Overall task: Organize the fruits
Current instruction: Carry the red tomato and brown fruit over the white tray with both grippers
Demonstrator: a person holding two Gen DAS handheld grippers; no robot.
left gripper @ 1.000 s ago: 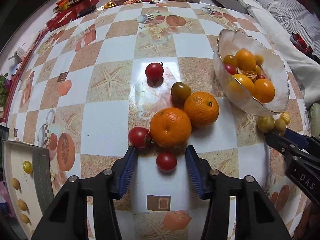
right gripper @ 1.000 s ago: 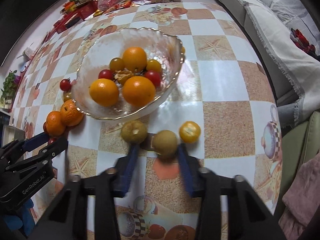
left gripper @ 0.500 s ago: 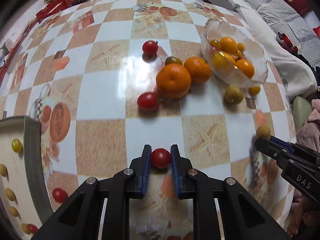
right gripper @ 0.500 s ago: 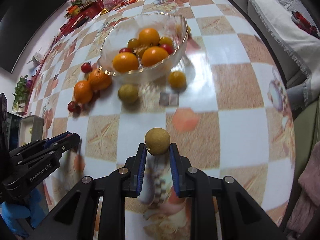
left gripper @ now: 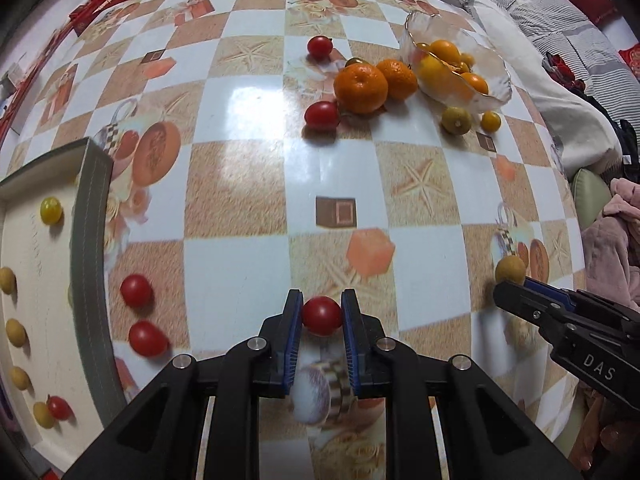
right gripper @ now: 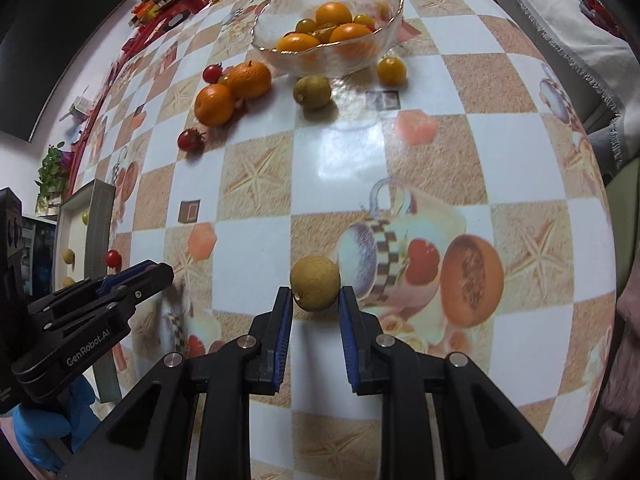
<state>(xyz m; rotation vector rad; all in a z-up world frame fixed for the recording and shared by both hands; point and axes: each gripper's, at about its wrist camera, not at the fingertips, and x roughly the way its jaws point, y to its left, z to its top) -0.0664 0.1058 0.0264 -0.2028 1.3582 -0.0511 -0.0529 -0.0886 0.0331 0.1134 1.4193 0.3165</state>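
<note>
A: How far along is the sorting?

B: Partway, I judge. Several small yellow fruits and one red sit in the tray; two oranges, tomatoes and a glass bowl of fruit remain far off on the surface.

A: And the hands?

B: Both point steeply down. The left tongs clamp a cherry tomato; the right tongs pinch a brownish-yellow round fruit.

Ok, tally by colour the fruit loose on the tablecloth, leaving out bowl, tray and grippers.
Red tomatoes: 4
Orange mandarins: 2
Yellow or olive small fruits: 2
Dark tomato, half hidden behind the mandarins: 1
Total: 9
</note>
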